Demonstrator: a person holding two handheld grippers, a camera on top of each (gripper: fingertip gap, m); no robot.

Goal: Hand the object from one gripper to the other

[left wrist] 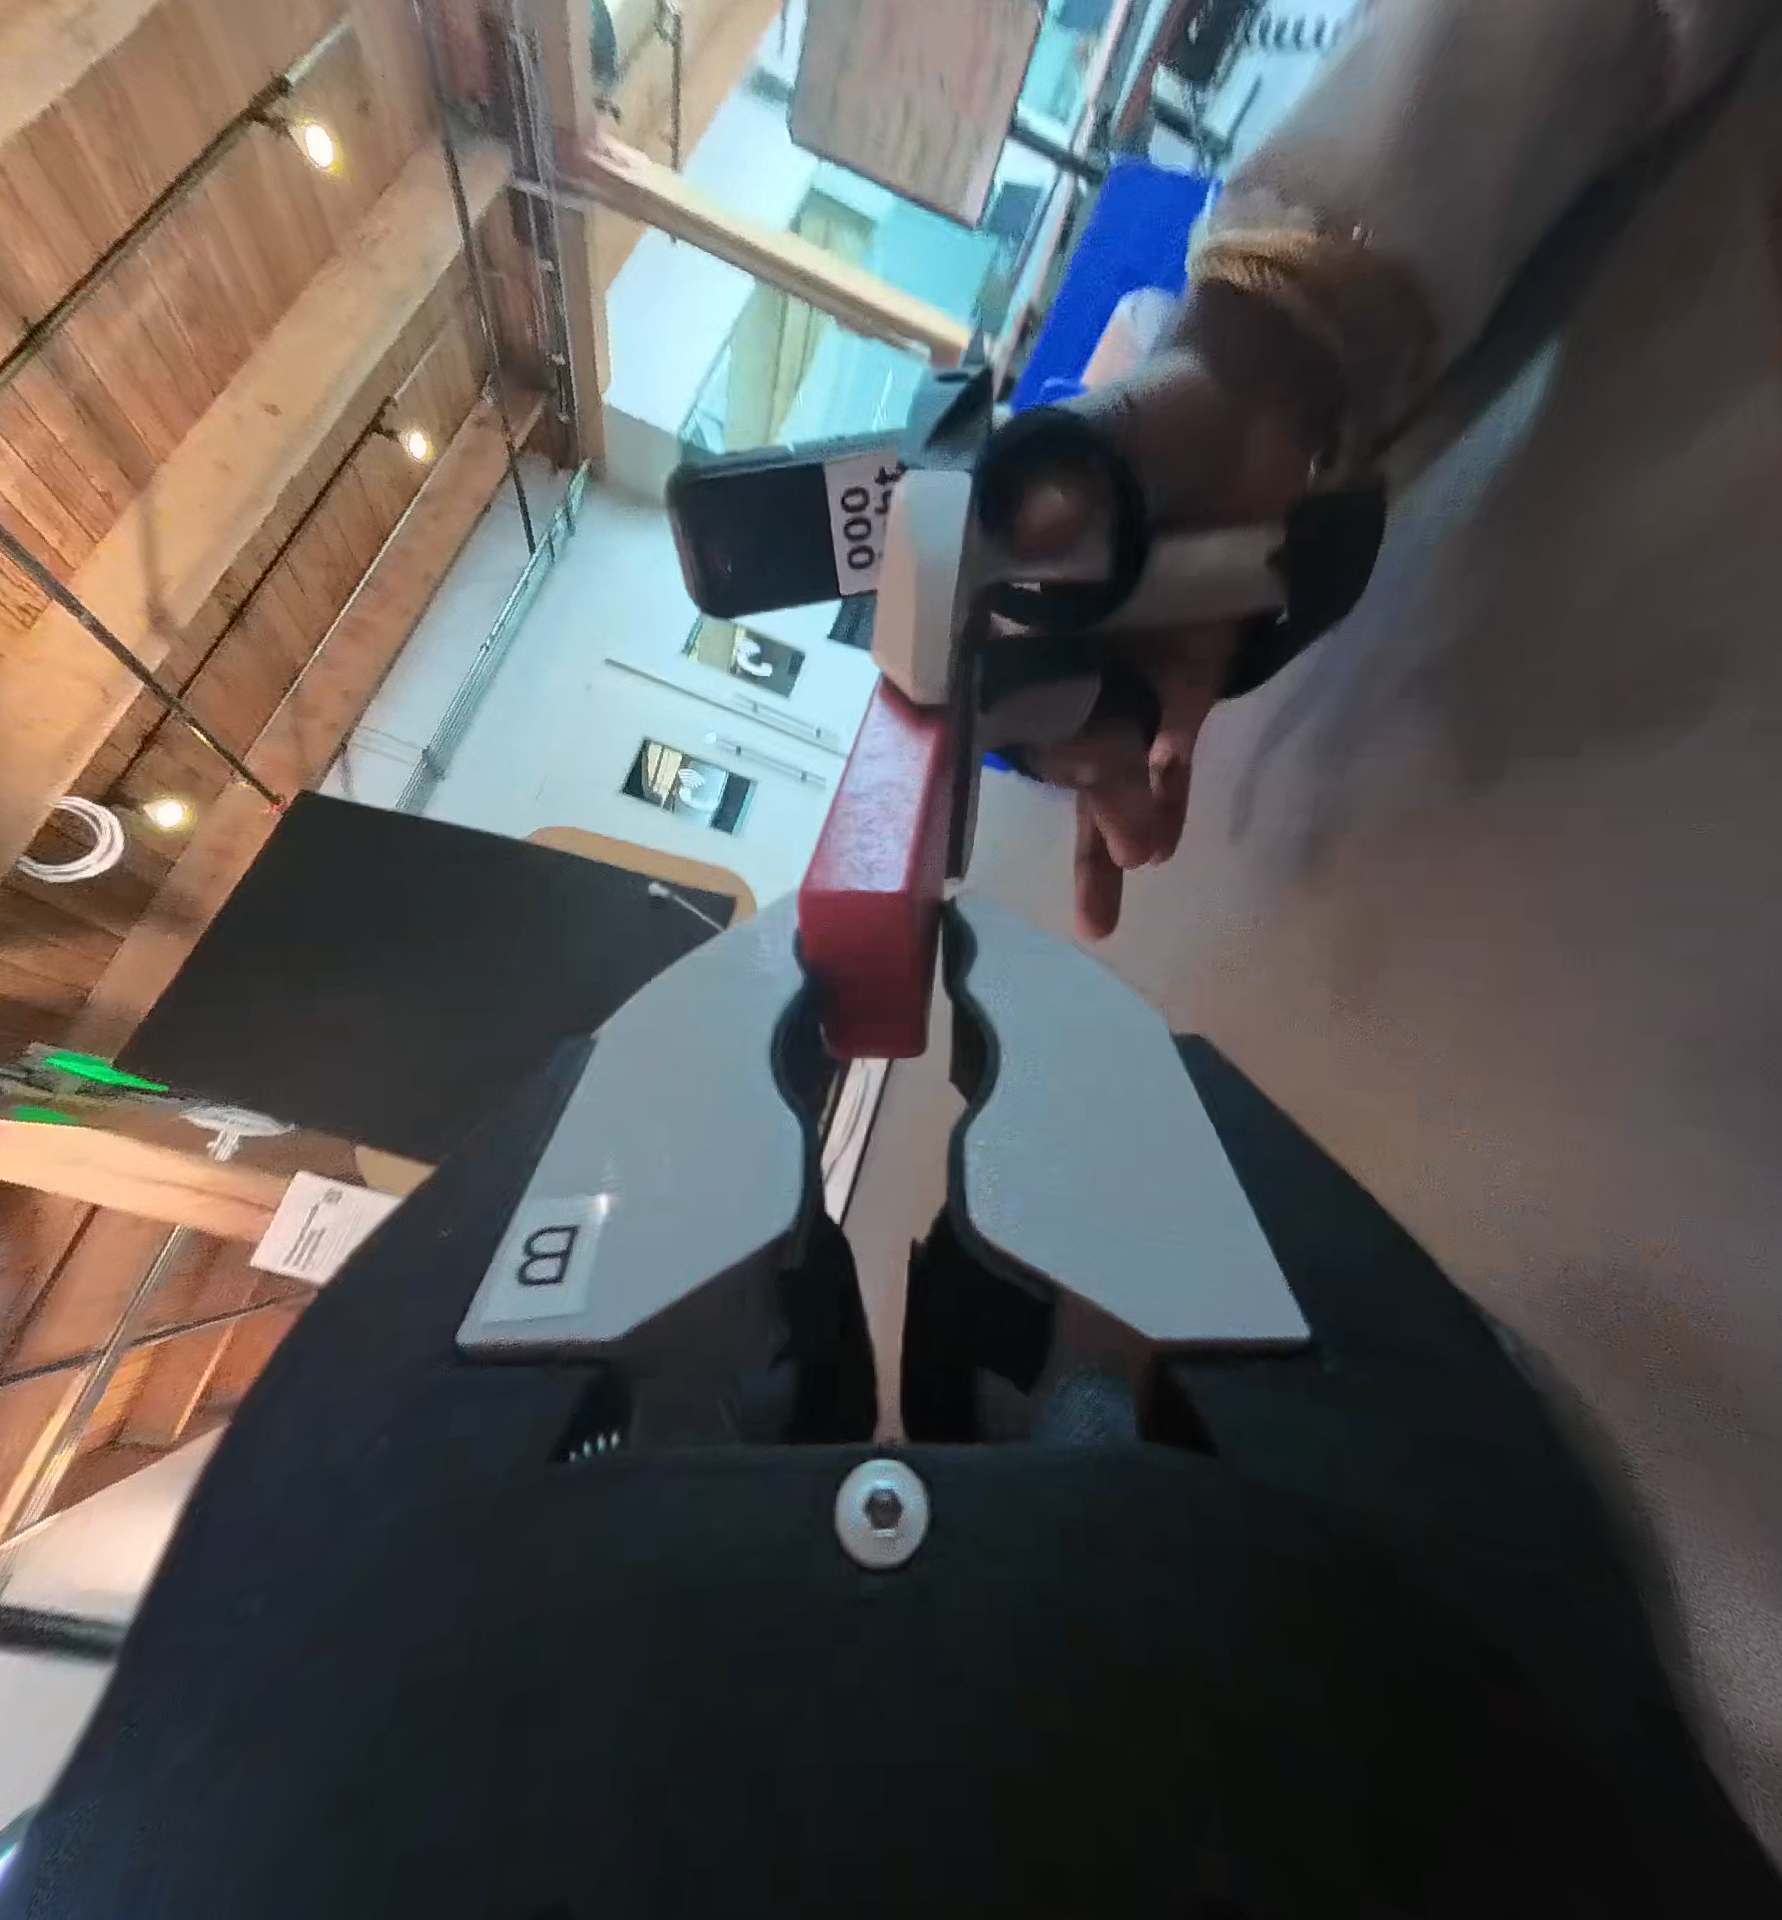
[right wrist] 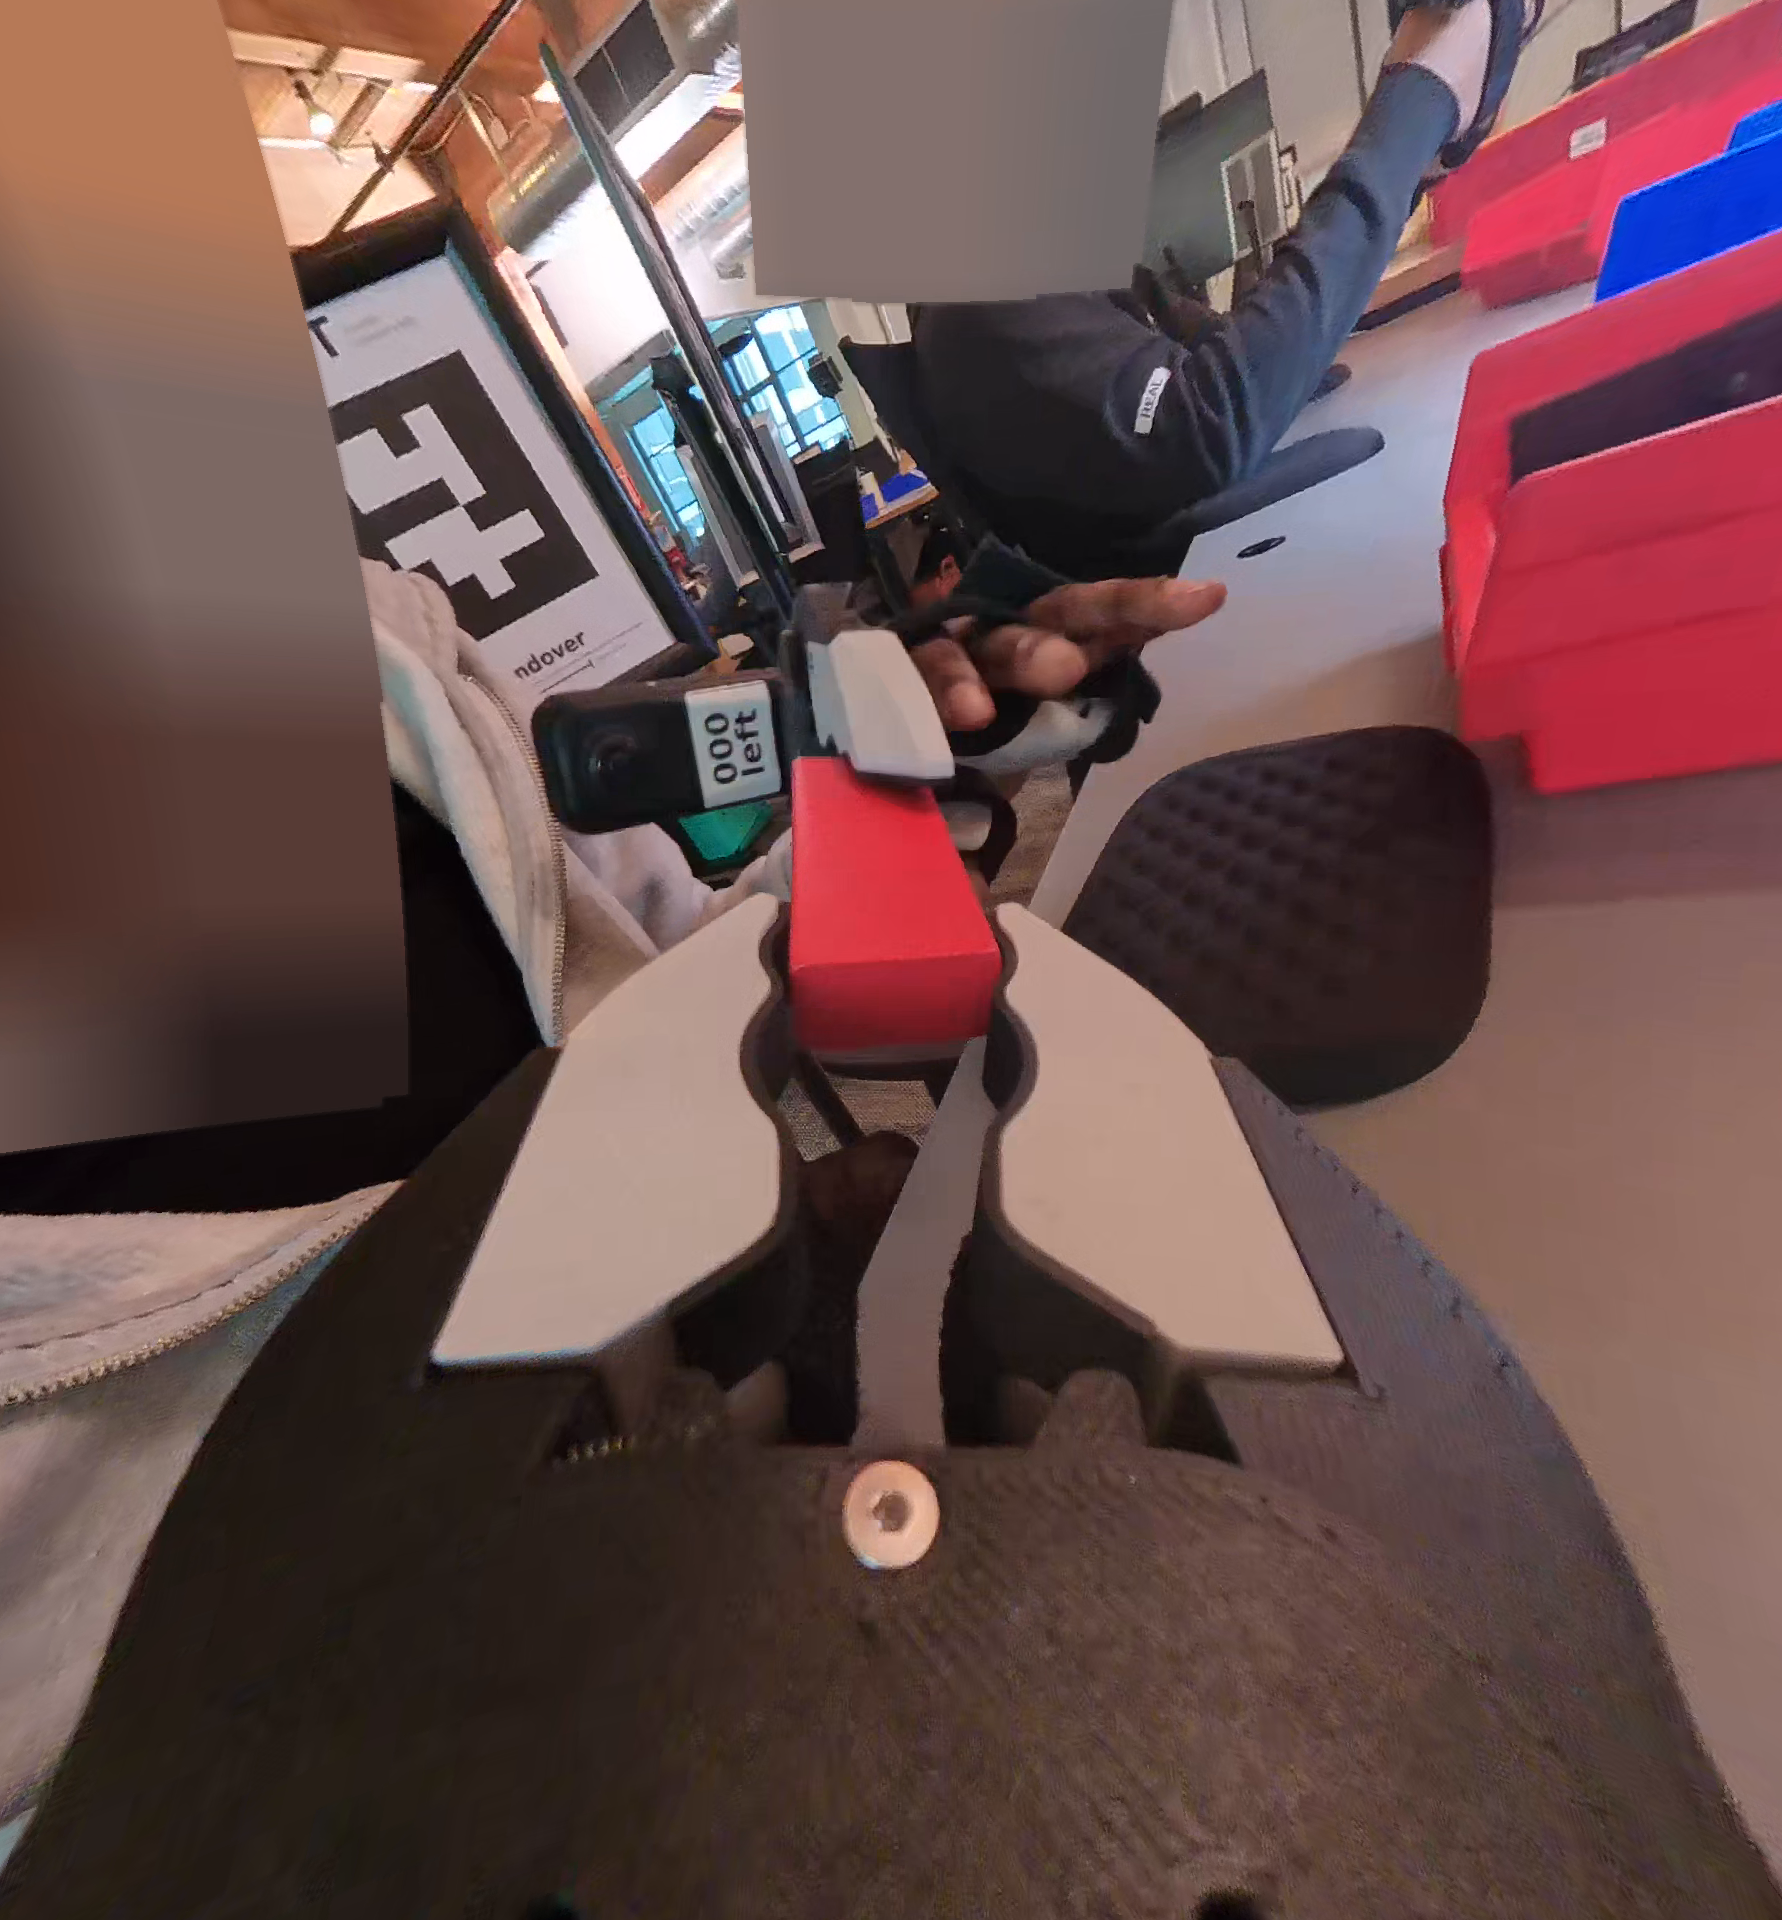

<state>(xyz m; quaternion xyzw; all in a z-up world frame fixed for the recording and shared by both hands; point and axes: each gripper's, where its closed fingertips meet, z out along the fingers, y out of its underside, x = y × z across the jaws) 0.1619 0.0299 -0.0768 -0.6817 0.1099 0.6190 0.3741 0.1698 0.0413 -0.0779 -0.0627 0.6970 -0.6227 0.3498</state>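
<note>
A red rectangular block (left wrist: 871,914) (right wrist: 887,914) spans the gap between the two grippers in mid-air. In the left wrist view my left gripper (left wrist: 871,935) is shut on the block's near end. The right gripper (left wrist: 928,582), held by a hand with its fingers spread, is at the far end. In the right wrist view my right gripper (right wrist: 889,935) is shut on the near end. The left gripper (right wrist: 866,717) has a grey finger over the far end. How that far end is gripped is partly hidden in each view.
Red bins (right wrist: 1645,582) and blue bins (right wrist: 1718,208) stand on the grey table (right wrist: 1593,1195) at the right. A black chair back (right wrist: 1282,914) is just beyond the table edge. A seated person in dark clothes (right wrist: 1074,416) and a black-and-white marker board (right wrist: 471,499) are behind.
</note>
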